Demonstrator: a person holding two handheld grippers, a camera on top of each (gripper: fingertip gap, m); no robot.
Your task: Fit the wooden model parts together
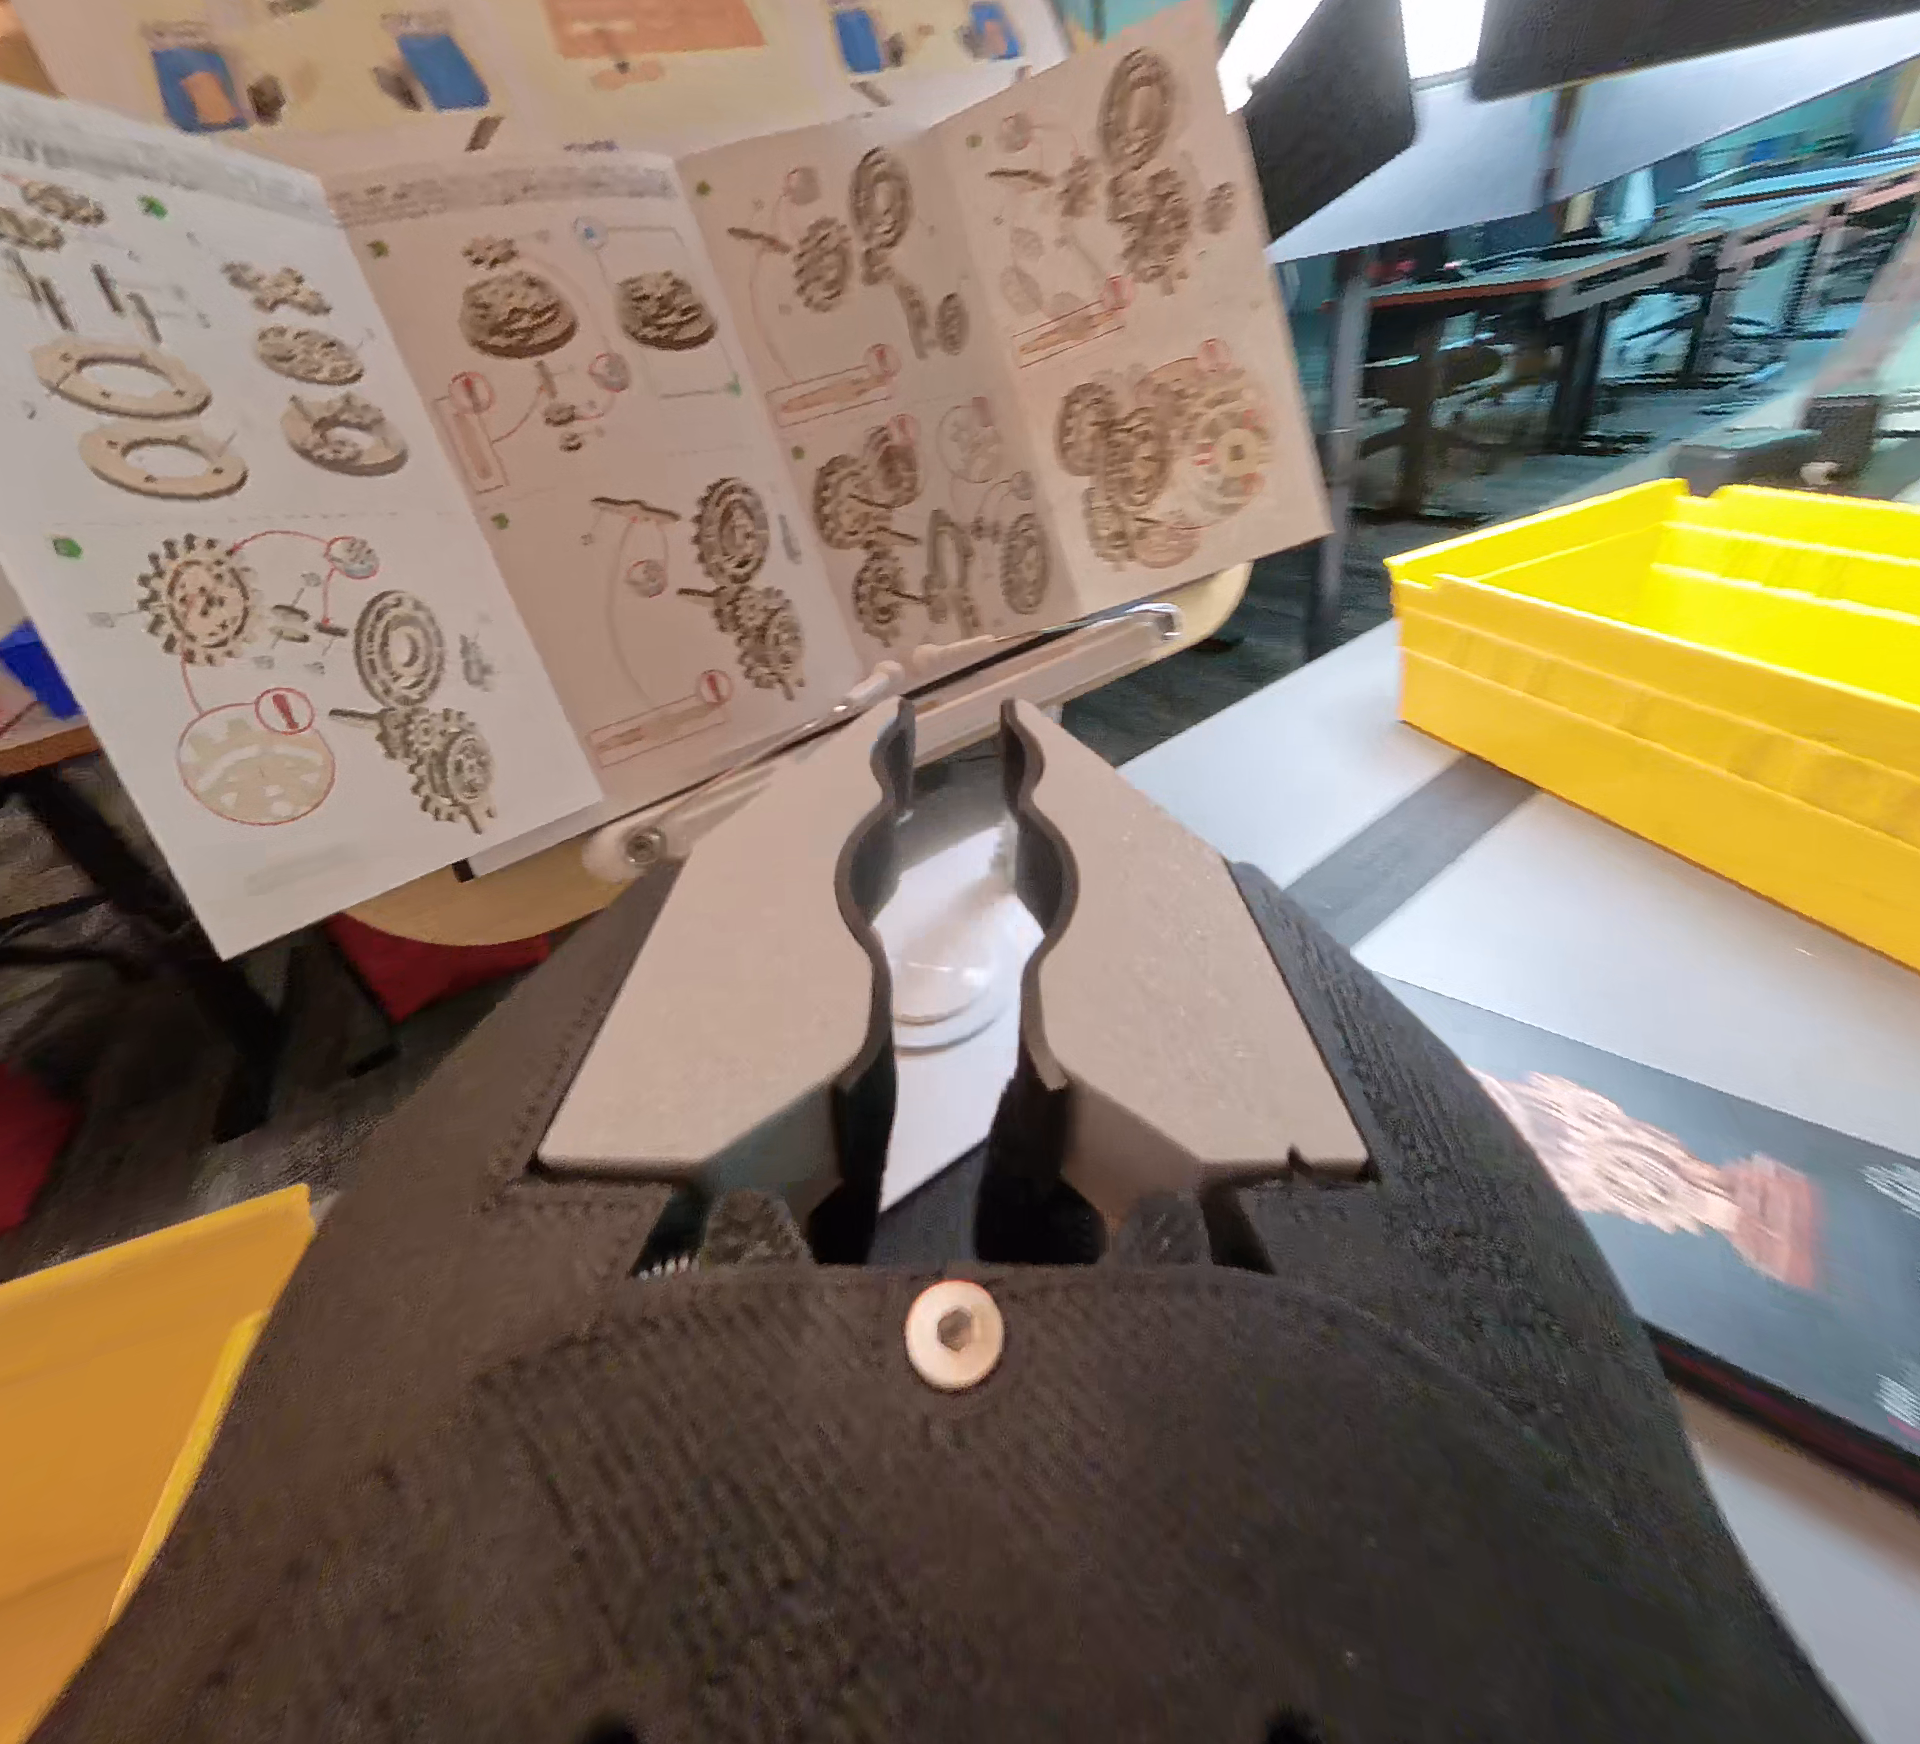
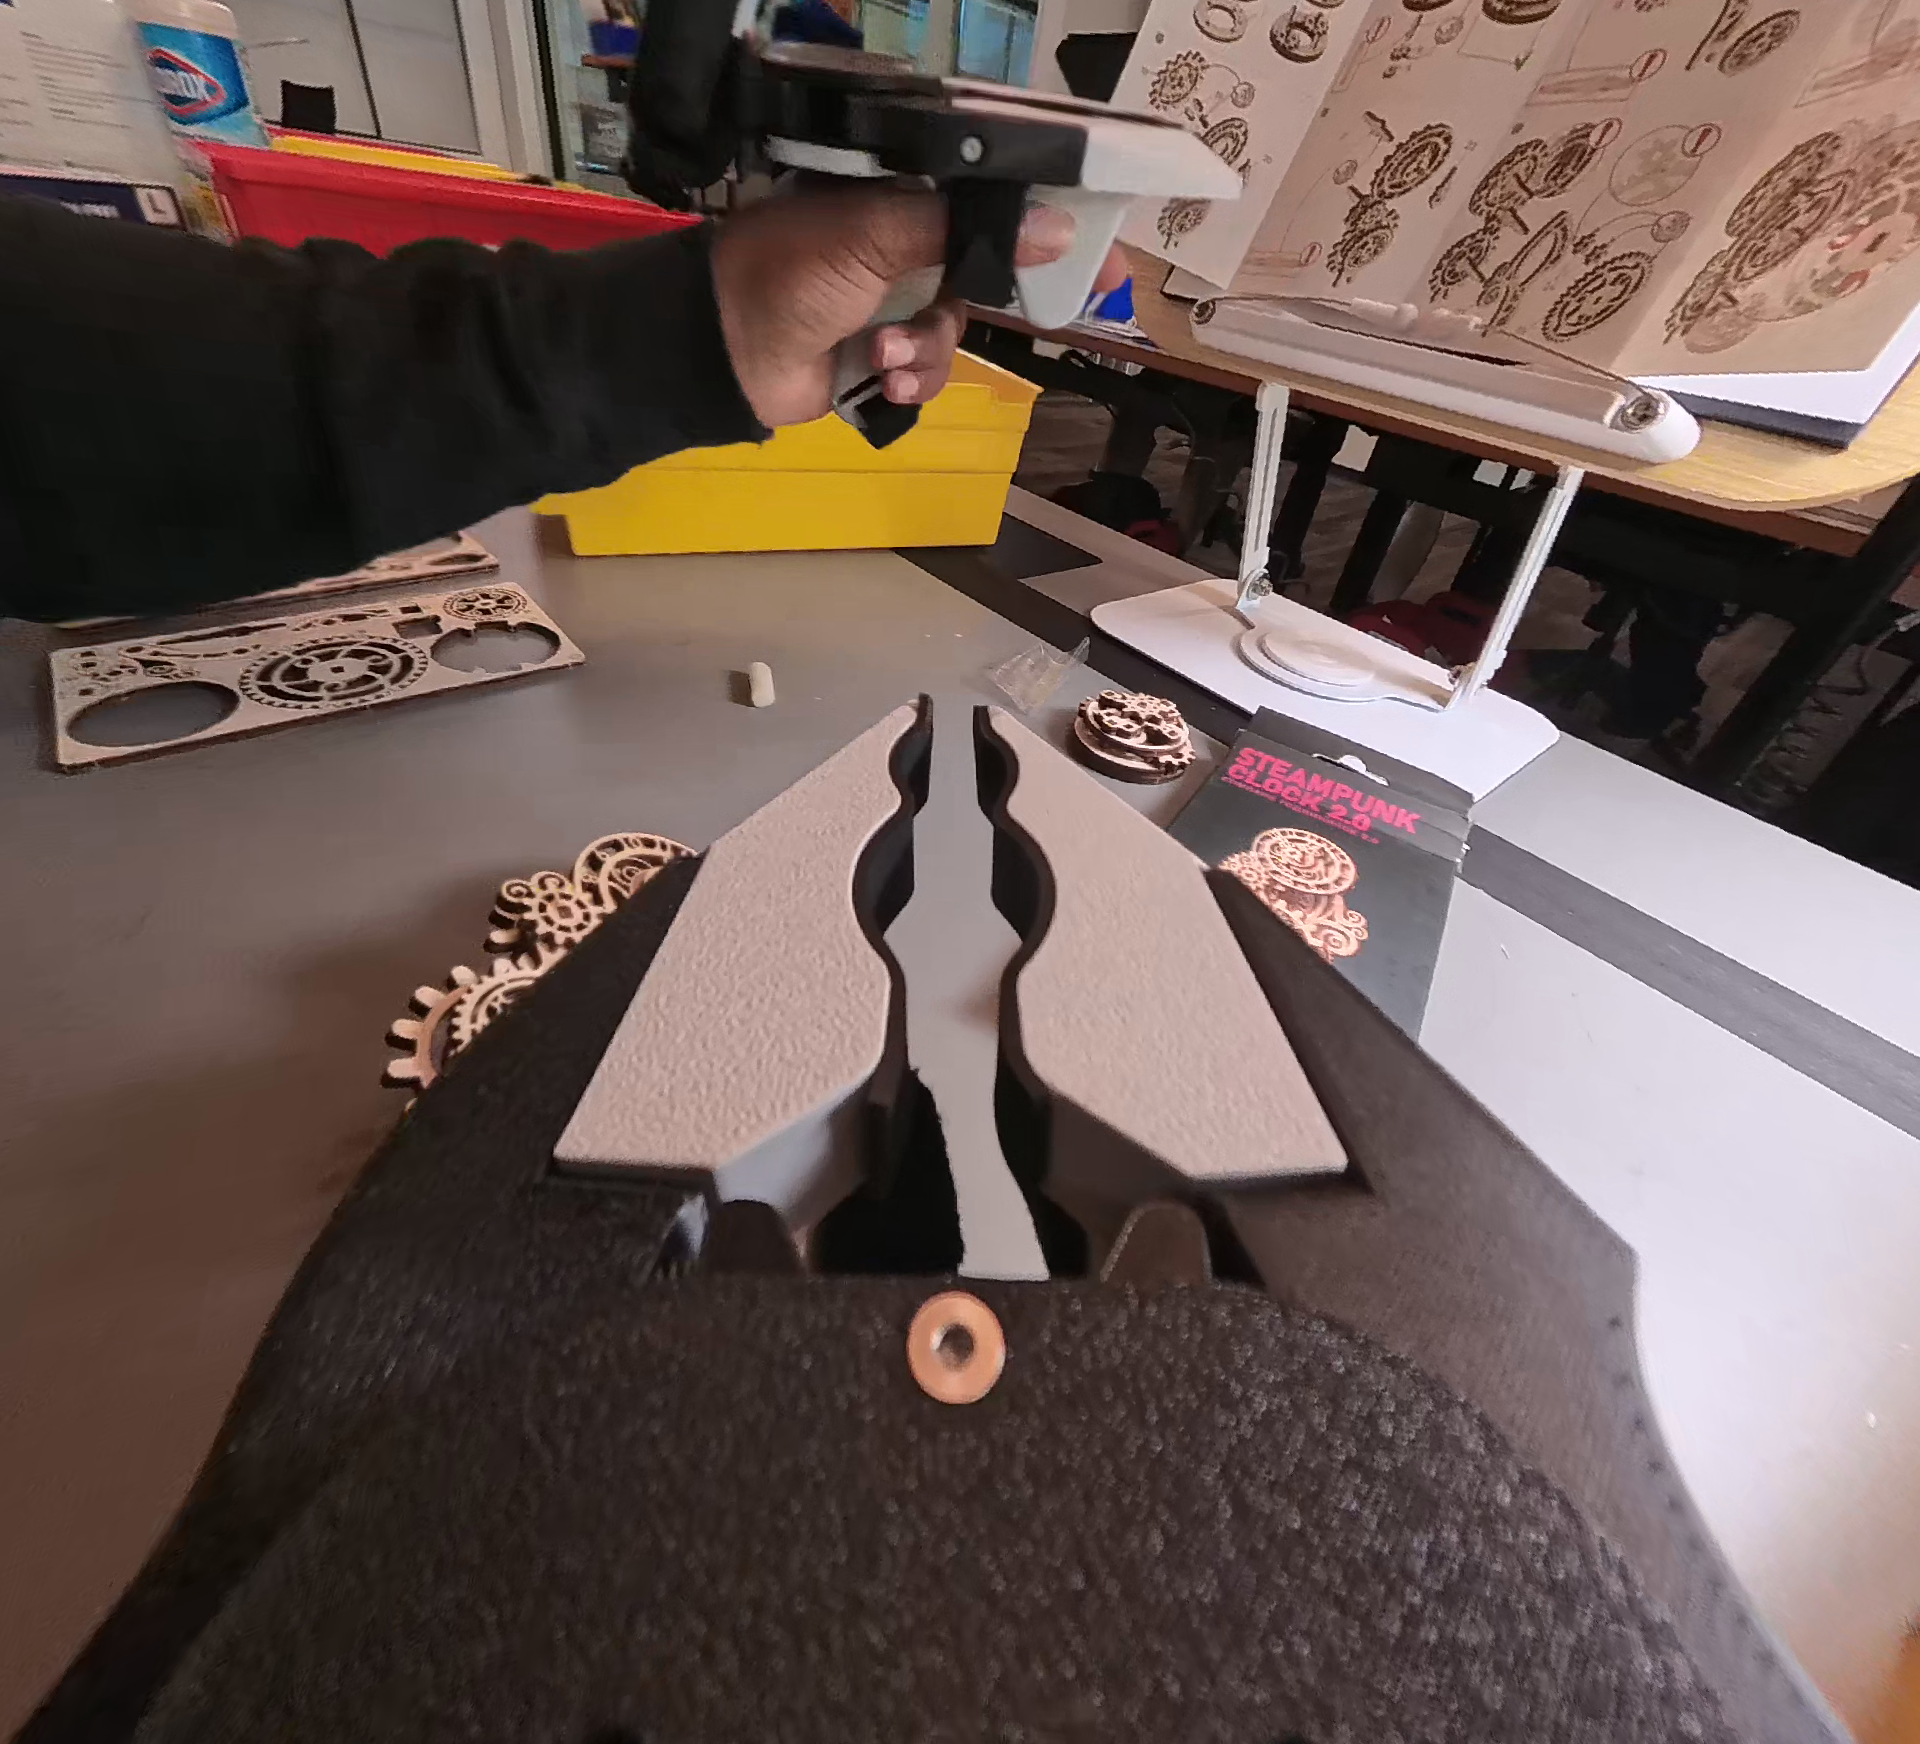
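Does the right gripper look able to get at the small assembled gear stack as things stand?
Probably yes: the right gripper is open and empty, and the gear stack sits just ahead, with bare table between.

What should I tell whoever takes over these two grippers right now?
Left gripper: open, empty, raised toward the instruction booklet on its stand.
Right gripper: open, empty, low over the table.
Parts: small gear assembly ahead of the right fingers, loose gear cluster to their left, punched-out wooden sheet far left.
Done: two sub-assemblies appear built.
Left: joining them; nothing is being held.
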